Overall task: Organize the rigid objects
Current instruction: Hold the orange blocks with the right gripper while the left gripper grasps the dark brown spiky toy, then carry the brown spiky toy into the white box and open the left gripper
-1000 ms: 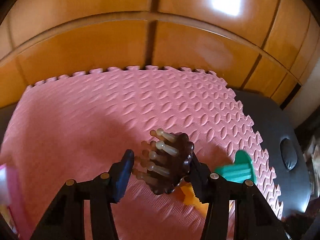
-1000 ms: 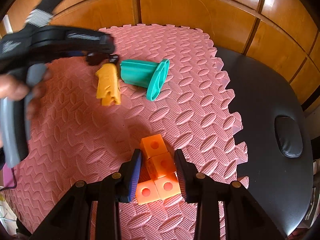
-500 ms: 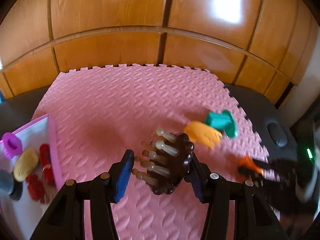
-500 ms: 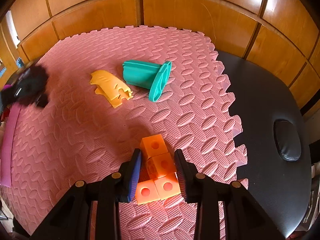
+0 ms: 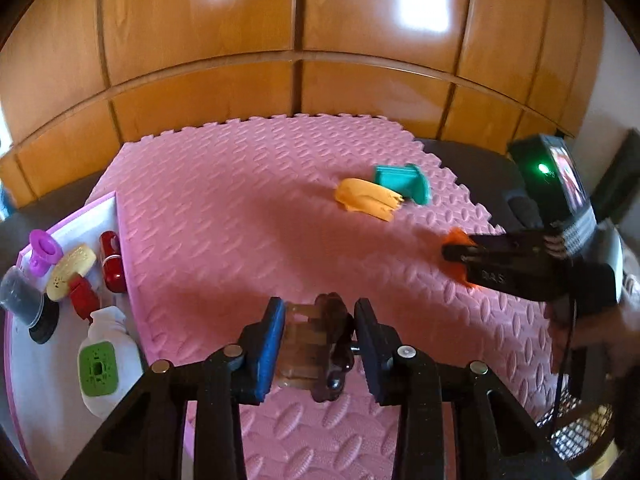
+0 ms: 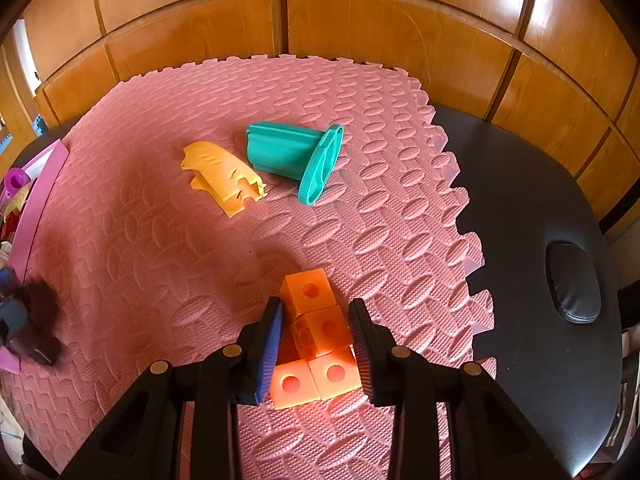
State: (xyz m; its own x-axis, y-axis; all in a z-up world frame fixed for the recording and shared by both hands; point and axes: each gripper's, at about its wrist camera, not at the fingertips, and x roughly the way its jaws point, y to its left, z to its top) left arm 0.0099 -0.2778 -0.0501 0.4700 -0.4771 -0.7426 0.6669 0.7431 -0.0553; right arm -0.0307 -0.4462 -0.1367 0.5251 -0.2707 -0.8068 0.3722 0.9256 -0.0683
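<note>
Two grippers grip: the left gripper (image 5: 319,346) clamps a brown bristled brush (image 5: 320,344); the right gripper (image 6: 316,340) squeezes orange holed cubes (image 6: 320,332), near the mat's (image 6: 160,240) right edge.

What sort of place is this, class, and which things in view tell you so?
Probably a room at home set up for toy sorting: a pink foam puzzle mat laid over a black padded table, glossy wooden cabinet panels behind, and a pink tray of small toys.

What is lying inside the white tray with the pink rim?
The tray holds a purple piece, yellow oval, red pieces, dark cup and white bottle; its lower part is cropped.
</note>
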